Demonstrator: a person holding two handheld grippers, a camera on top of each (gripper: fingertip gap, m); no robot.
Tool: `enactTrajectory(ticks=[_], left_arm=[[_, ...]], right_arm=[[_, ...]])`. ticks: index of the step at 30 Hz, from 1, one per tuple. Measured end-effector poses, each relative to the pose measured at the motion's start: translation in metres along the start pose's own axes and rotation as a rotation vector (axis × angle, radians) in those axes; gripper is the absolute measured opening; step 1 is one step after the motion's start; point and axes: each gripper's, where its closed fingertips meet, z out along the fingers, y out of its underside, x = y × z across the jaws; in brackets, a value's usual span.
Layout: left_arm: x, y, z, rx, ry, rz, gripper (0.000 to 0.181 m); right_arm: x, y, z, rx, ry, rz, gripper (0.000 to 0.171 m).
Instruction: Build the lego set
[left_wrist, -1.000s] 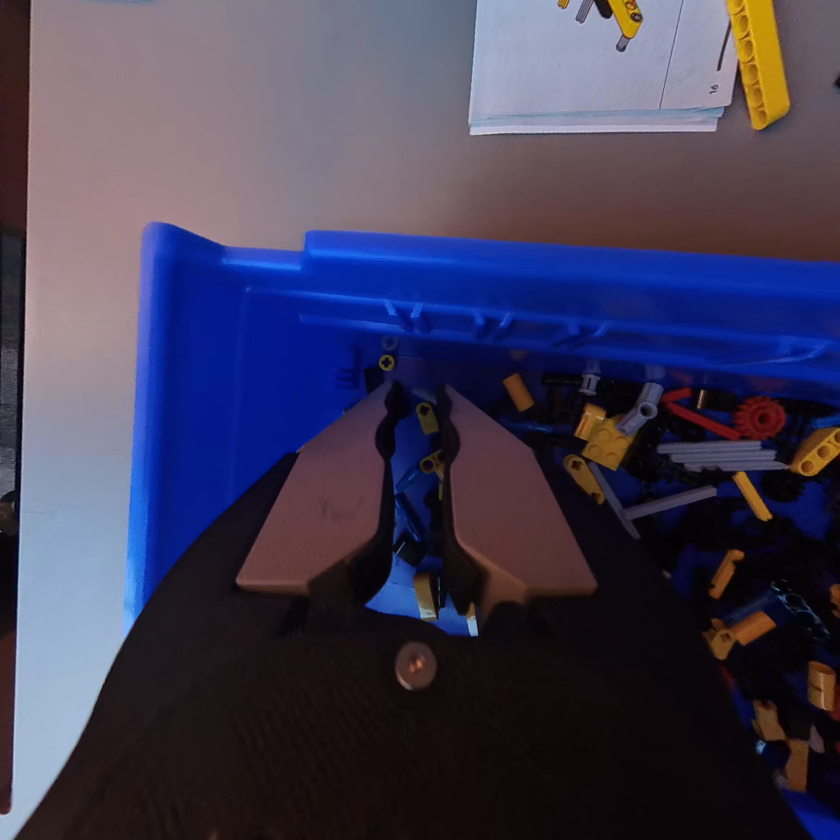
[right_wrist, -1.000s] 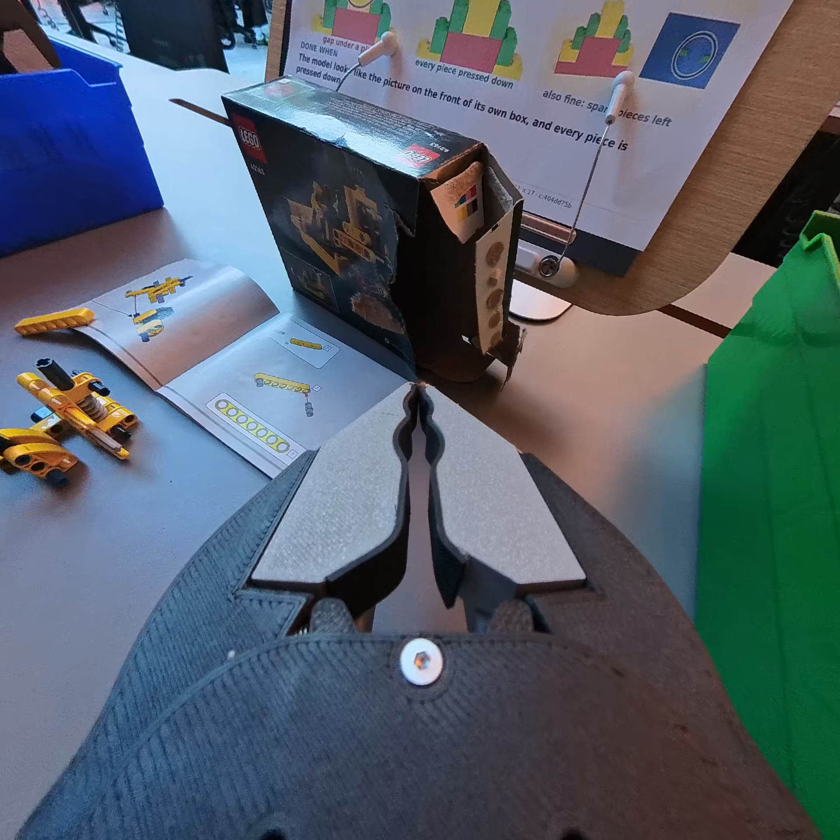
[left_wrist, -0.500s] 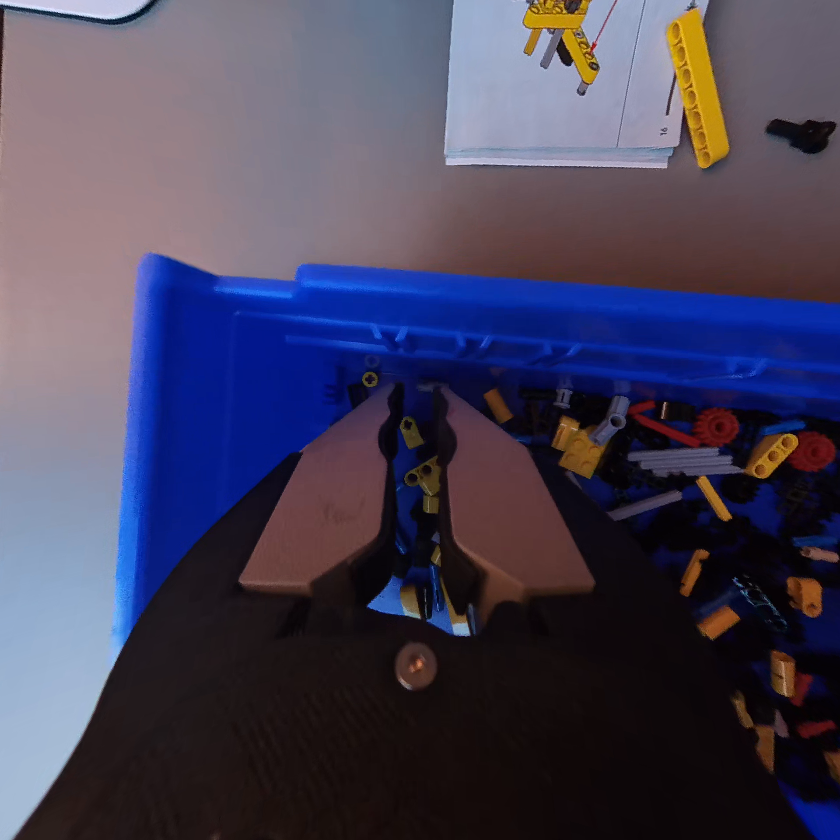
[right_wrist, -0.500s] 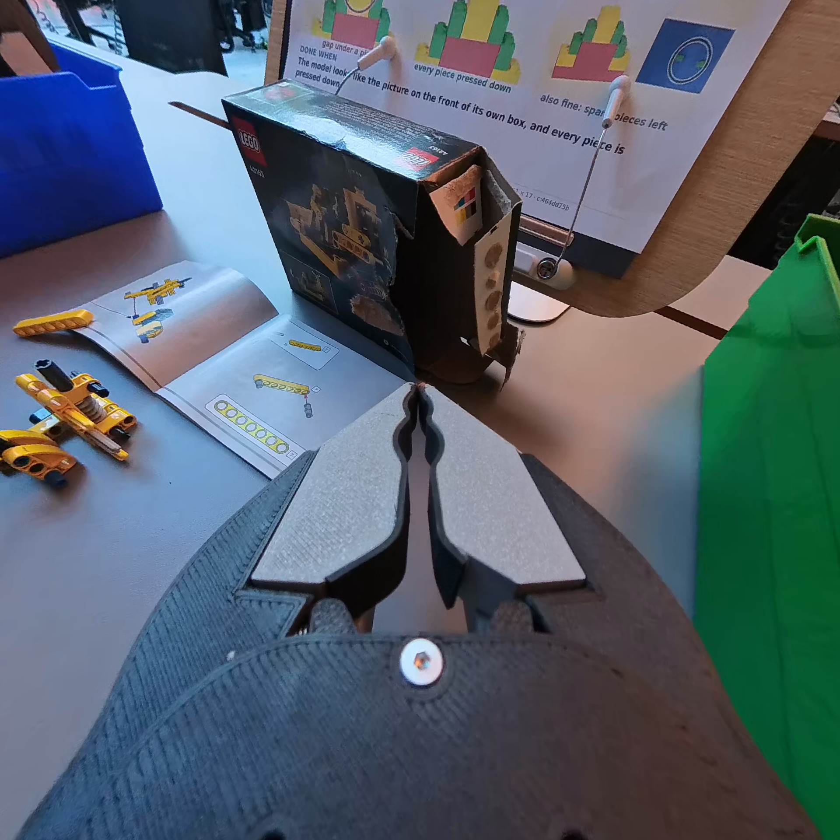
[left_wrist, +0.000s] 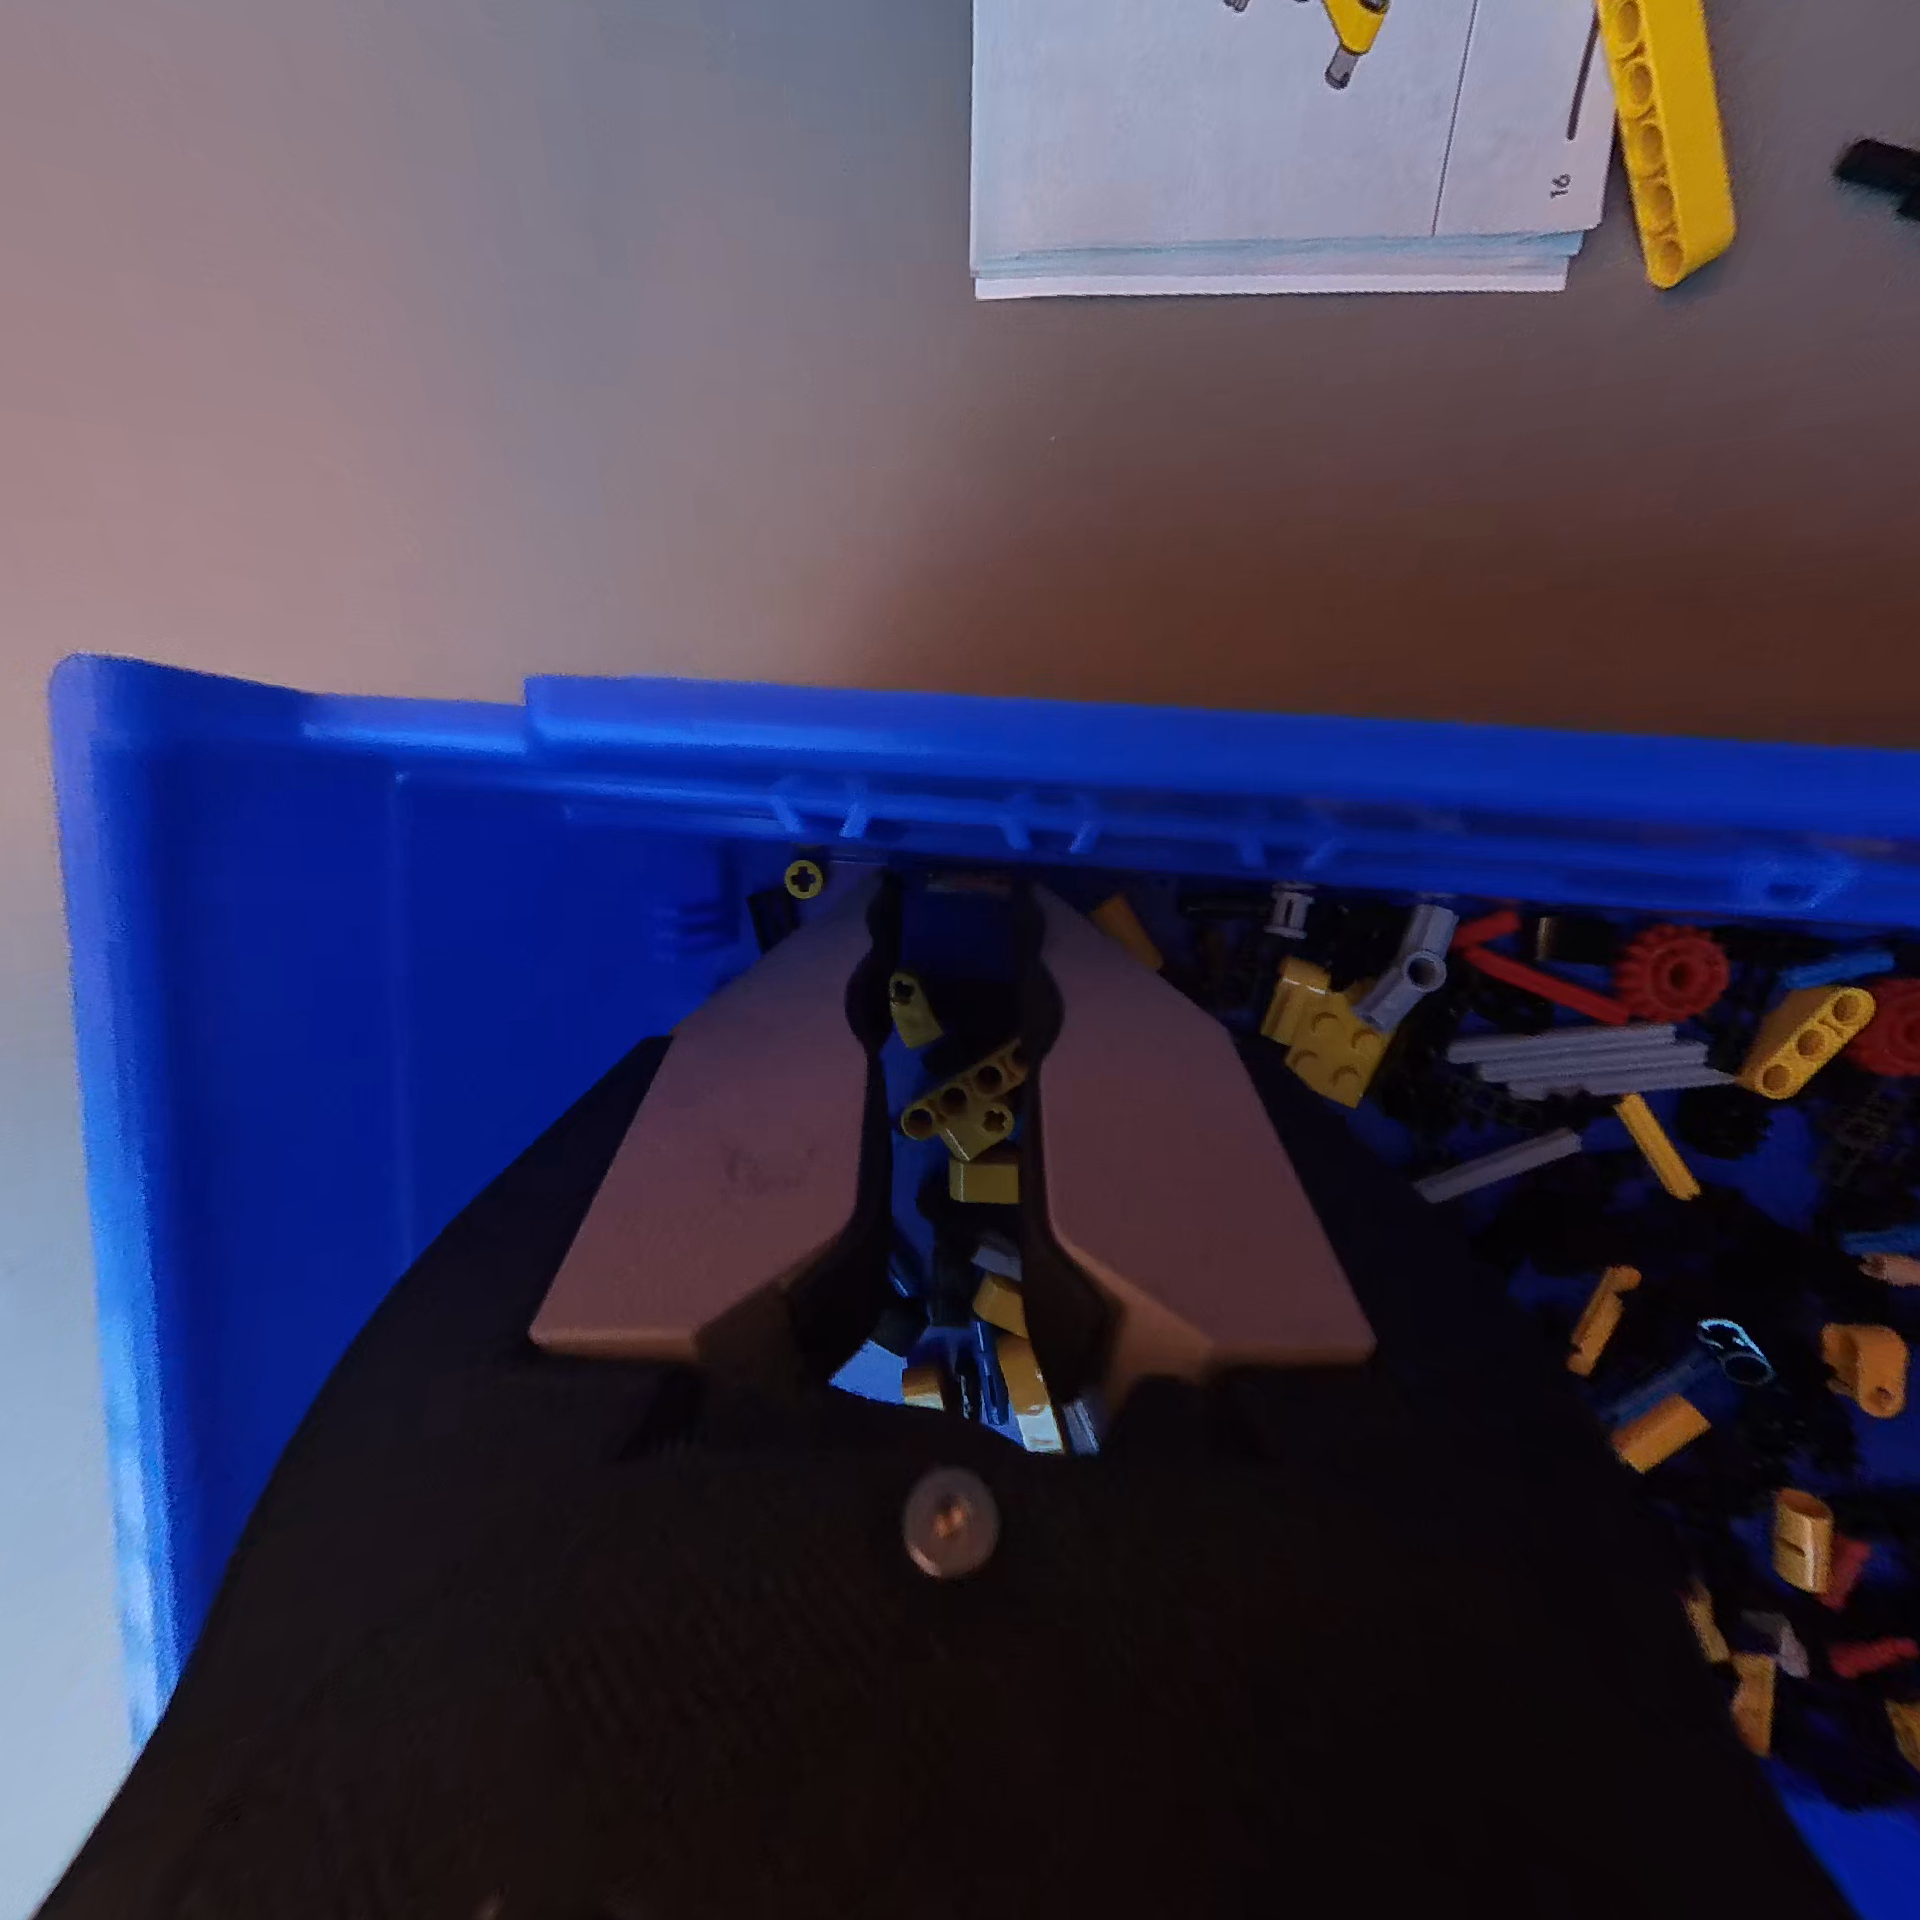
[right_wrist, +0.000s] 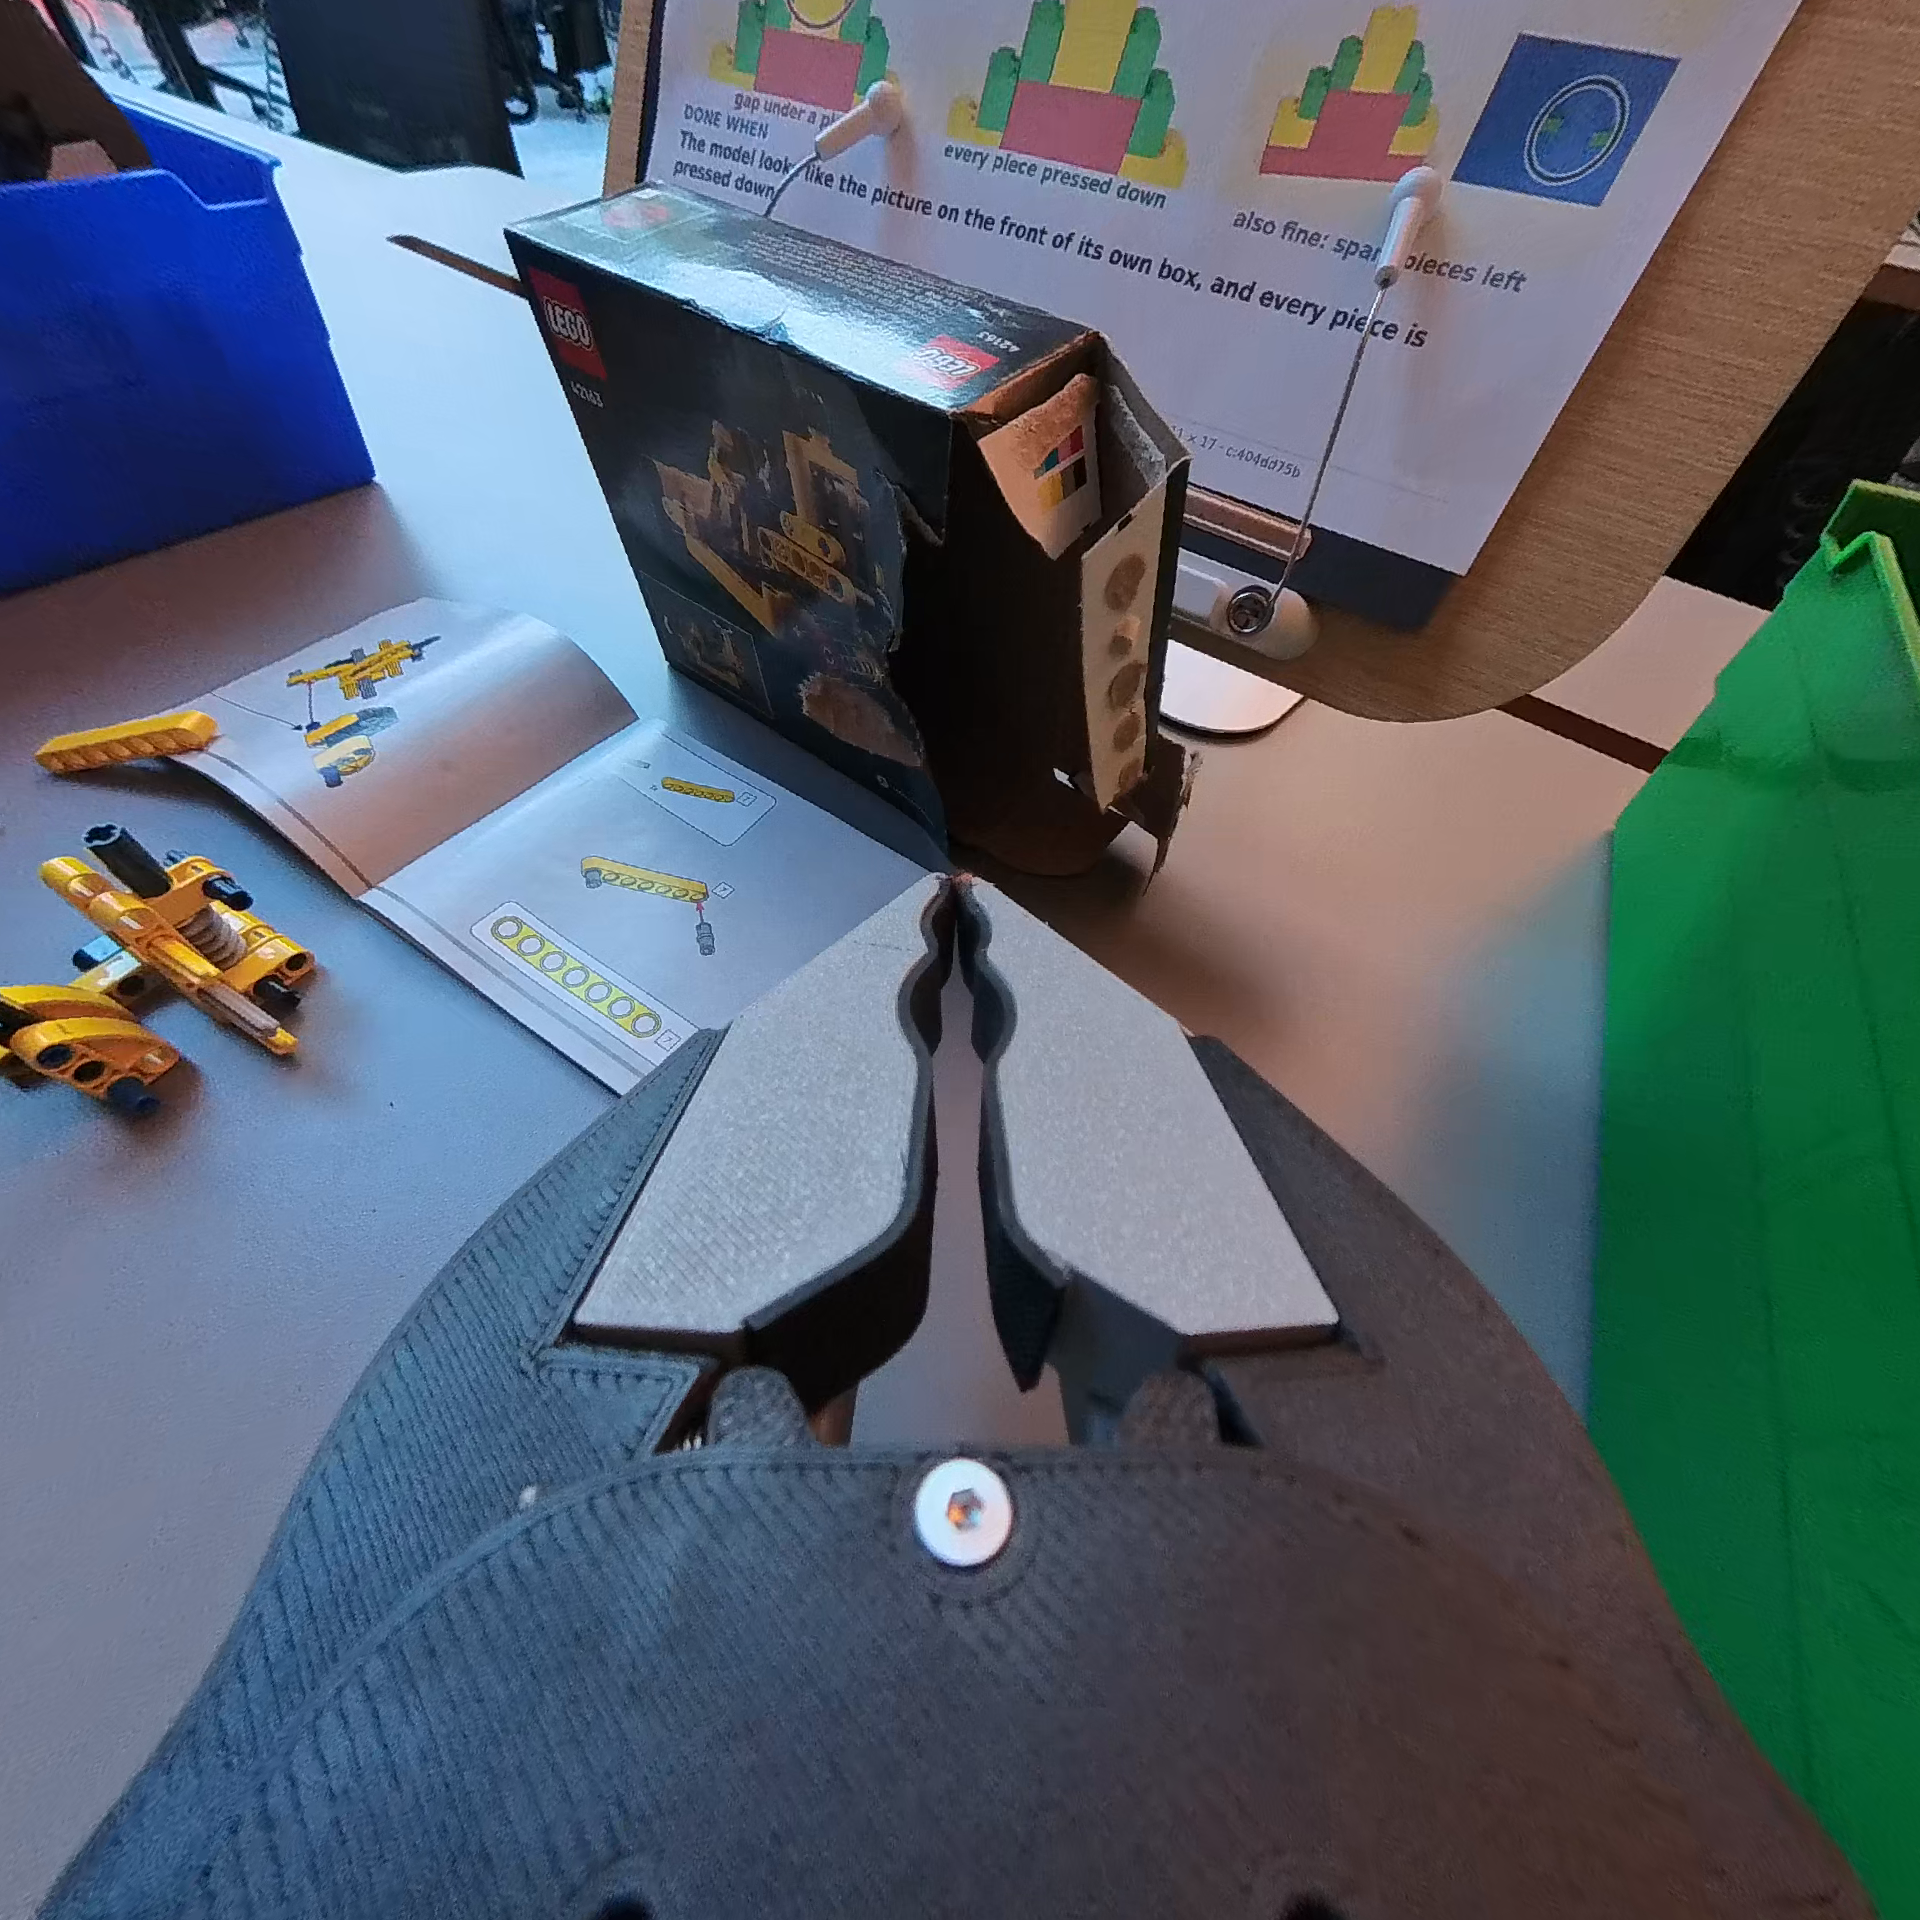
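My left gripper (left_wrist: 954, 899) is open and points down into the blue bin (left_wrist: 1143, 727), at its far left corner. Its tips are near the far wall. Between the fingers I see loose pieces on the bin floor, among them a yellow angled beam (left_wrist: 966, 1091). Nothing is gripped. The bin holds several yellow, black, grey and red pieces (left_wrist: 1558, 1049). My right gripper (right_wrist: 954, 883) is shut and empty above the table, in front of the set's box (right_wrist: 831, 520). A partly built yellow assembly (right_wrist: 156, 966) lies on the table at the left.
The open instruction booklet (right_wrist: 499, 790) lies beside the box; it also shows in the left wrist view (left_wrist: 1247, 156). A long yellow beam (left_wrist: 1662, 135) and a black pin (left_wrist: 1881, 171) lie by it. A green bin (right_wrist: 1766, 1143) stands at the right, a sign board (right_wrist: 1714, 364) behind.
My left gripper has come closer to the bin's far left corner and its jaws stand a little wider. The right gripper has barely moved.
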Motion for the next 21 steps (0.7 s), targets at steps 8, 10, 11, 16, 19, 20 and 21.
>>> enactTrajectory(ticks=[8, 10, 11, 16, 19, 20, 21], left_arm=[[0.002, 0.0, 0.0, 0.0, 0.019, -0.046, 0.013], [0.002, 0.001, 0.0, 0.001, 0.016, -0.059, 0.013], [0.002, 0.001, -0.001, -0.001, 0.01, -0.058, 0.013], [0.002, -0.002, -0.023, 0.015, -0.04, -0.041, 0.013], [0.005, -0.005, -0.054, 0.024, -0.1, -0.041, 0.013], [0.009, -0.011, -0.068, 0.045, -0.12, -0.04, 0.013], [0.014, -0.02, -0.082, 0.079, -0.141, -0.032, 0.013]], right_arm=[[0.001, 0.0, 0.0, 0.0, 0.001, 0.004, 0.0], [0.001, 0.0, 0.0, 0.001, 0.001, 0.005, 0.0], [0.001, 0.0, 0.0, 0.002, 0.002, 0.005, 0.0], [0.001, -0.001, -0.001, 0.006, 0.0, 0.012, 0.0], [0.001, -0.002, -0.001, 0.013, -0.008, 0.015, 0.0], [0.0, -0.002, -0.001, 0.015, -0.012, 0.016, 0.0], [0.0, -0.002, -0.001, 0.017, -0.017, 0.019, 0.0]])
